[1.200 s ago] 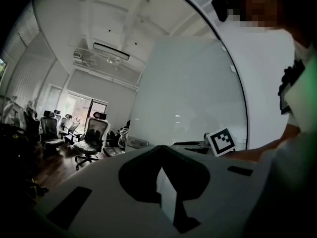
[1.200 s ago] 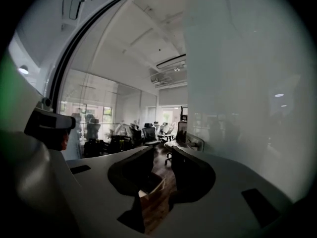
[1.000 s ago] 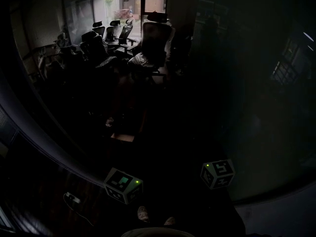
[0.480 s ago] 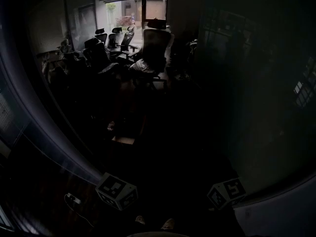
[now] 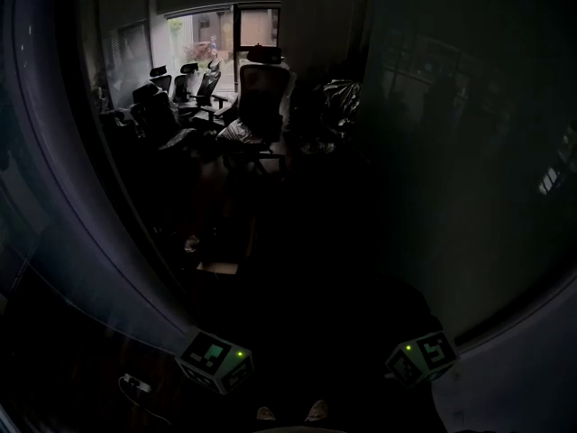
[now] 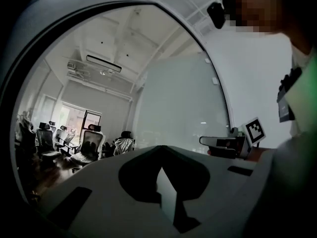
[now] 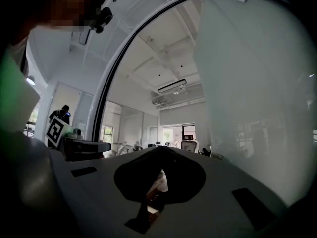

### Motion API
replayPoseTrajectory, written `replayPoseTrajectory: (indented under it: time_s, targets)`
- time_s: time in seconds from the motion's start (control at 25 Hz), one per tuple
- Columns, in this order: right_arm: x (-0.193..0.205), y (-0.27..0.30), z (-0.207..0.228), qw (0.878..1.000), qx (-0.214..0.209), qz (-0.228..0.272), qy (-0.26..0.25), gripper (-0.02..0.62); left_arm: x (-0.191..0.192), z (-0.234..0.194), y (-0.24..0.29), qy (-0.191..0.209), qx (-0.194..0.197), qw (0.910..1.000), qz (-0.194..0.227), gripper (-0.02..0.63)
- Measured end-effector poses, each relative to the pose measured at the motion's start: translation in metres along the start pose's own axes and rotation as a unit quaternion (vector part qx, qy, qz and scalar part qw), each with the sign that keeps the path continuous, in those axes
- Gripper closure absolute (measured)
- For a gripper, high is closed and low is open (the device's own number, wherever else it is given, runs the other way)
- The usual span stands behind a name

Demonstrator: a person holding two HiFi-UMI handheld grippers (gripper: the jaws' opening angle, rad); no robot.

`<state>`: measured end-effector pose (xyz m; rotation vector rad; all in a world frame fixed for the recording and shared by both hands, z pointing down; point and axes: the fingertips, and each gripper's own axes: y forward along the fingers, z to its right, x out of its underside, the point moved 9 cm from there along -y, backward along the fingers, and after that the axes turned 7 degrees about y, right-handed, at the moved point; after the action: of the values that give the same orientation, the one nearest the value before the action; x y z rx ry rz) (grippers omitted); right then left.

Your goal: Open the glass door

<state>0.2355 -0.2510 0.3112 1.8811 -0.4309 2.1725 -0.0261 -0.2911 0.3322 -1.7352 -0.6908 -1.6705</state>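
Tall frosted glass door (image 5: 469,179) at the right of a very dark head view, reaching from the floor up out of sight. It appears to be swung or slid aside already, since an open passage lies just left of it. Across the passage, a curved glass wall (image 5: 63,224) sweeps down the left side. No handle can be made out on the door in any view.

Judged from this, the door would be heavy, stiff and smooth, slippery for claw pads and brittle at its edges. The safest hold is a handle or the upright framed edge, not the middle of the pane.

Left claw (image 6: 161,147): jaws closed tip to tip, holding nothing, pointing level into the room. Right claw (image 7: 162,147): also fully closed and empty, with the frosted pane close on its right. Neither claw touches the glass. Their marker cubes, left (image 5: 215,361) and right (image 5: 422,357), glow faintly at the bottom of the head view, above the person's feet (image 5: 288,413).

Beyond the passage, office chairs (image 5: 257,97) crowd before a bright window (image 5: 216,30)
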Motion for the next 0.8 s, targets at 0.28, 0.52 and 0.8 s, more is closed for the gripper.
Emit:
replayPoseTrajectory:
  time_s: [0.28, 0.52, 0.8]
  targets:
    - [0.007, -0.017, -0.035, 1.0, 0.016, 0.009, -0.016, 0.594, 0.003, -0.01, -0.032, -0.018, 0.01, 0.9998, -0.004, 0.607]
    - [0.003, -0.015, -0.032, 1.0, 0.007, 0.003, -0.025, 0.595, -0.001, -0.006, -0.031, 0.004, 0.009, 0.9999, -0.011, 0.607]
    - [0.004, -0.021, -0.023, 1.0, -0.01, -0.003, -0.029, 0.595, 0.0, 0.007, -0.024, 0.01, -0.002, 0.9999, -0.005, 0.607]
